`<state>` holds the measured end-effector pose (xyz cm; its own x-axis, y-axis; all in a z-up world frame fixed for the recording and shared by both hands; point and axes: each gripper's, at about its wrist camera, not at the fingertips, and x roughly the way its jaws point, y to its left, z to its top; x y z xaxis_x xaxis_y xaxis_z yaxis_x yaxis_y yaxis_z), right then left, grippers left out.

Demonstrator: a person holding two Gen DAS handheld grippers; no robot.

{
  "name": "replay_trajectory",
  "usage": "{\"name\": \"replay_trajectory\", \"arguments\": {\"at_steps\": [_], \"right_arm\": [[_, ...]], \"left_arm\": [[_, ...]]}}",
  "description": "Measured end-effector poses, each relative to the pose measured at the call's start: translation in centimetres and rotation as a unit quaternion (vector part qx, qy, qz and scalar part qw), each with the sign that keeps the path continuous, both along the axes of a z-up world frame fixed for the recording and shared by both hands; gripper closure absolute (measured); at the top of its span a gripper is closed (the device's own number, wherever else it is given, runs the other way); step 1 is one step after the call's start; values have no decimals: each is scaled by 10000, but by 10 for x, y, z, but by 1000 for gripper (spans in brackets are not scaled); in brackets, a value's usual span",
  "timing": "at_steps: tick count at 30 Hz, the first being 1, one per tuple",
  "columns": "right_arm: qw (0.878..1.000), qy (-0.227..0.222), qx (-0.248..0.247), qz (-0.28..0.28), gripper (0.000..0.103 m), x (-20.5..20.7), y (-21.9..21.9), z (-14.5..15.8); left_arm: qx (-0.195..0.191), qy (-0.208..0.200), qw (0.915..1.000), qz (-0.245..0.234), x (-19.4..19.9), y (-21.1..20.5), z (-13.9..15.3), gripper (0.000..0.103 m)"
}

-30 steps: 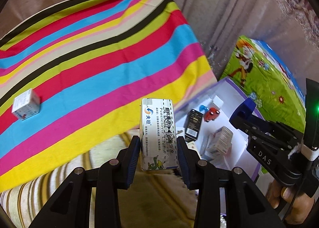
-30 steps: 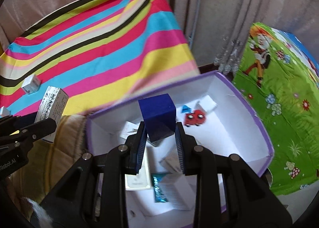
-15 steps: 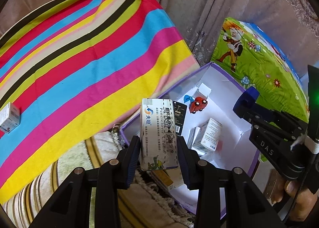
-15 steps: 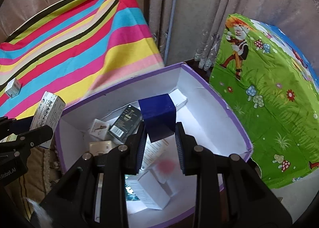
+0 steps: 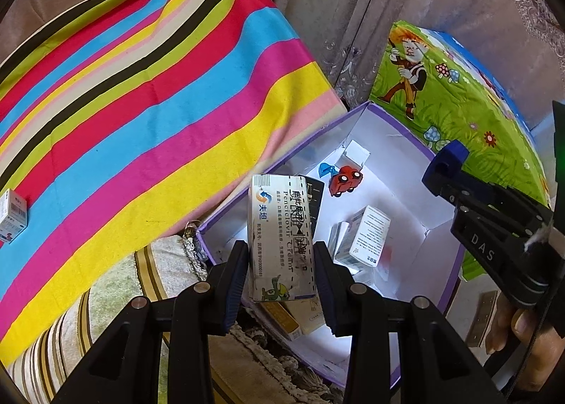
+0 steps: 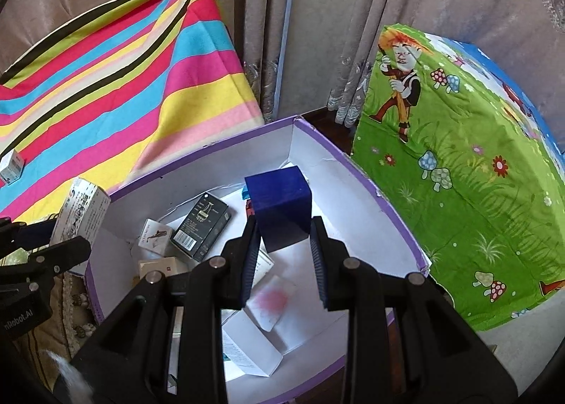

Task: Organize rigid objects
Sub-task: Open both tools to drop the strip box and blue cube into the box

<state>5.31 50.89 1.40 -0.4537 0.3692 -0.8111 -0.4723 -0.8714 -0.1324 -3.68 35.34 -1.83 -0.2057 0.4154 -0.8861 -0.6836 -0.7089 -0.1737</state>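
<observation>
The left claw (image 5: 280,264) is clamped on a white medicine carton (image 5: 280,238), held upright over the near-left edge of the purple-rimmed box (image 5: 356,114). The right claw (image 6: 282,255) grips a dark blue cube (image 6: 280,206) above the box's white interior — a black carton (image 6: 203,225), a red toy car (image 5: 346,179) and several white cartons lie inside. One small carton (image 5: 12,215) sits on the striped cloth (image 5: 141,104), well apart.
</observation>
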Motion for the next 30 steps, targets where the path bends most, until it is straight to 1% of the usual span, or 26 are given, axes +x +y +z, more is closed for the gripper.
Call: {"name": "replay_trajectory", "arguments": {"at_steps": [4, 6, 8, 10, 12, 13, 24, 30], "right_arm": [[10000, -10, 51, -33, 71, 0, 1, 1], [10000, -41, 66, -61, 70, -1, 1, 1], [10000, -38, 65, -42, 64, -1, 0, 1], [9999, -11, 100, -36, 48, -1, -1, 2], [9999, 30, 145, -25, 40, -1, -2, 4], [9999, 46, 152, -20, 38, -1, -2, 5], [9999, 55, 152, 39, 36, -2, -8, 8], [9996, 110, 210, 144, 34, -6, -20, 17]], "left_arm": [[13, -77, 10000, 7, -2, 1, -1, 62], [-10, -72, 10000, 27, -2, 1, -2, 52], [13, -65, 10000, 37, -2, 0, -1, 50], [21, -70, 10000, 56, -2, 0, -1, 50], [25, -99, 9999, 83, -4, -1, -1, 50], [32, -113, 9999, 105, -4, -2, -1, 50], [189, -215, 9992, 269, -10, -12, 1, 50], [241, -82, 9986, 469, -15, -29, 9, 50]]}}
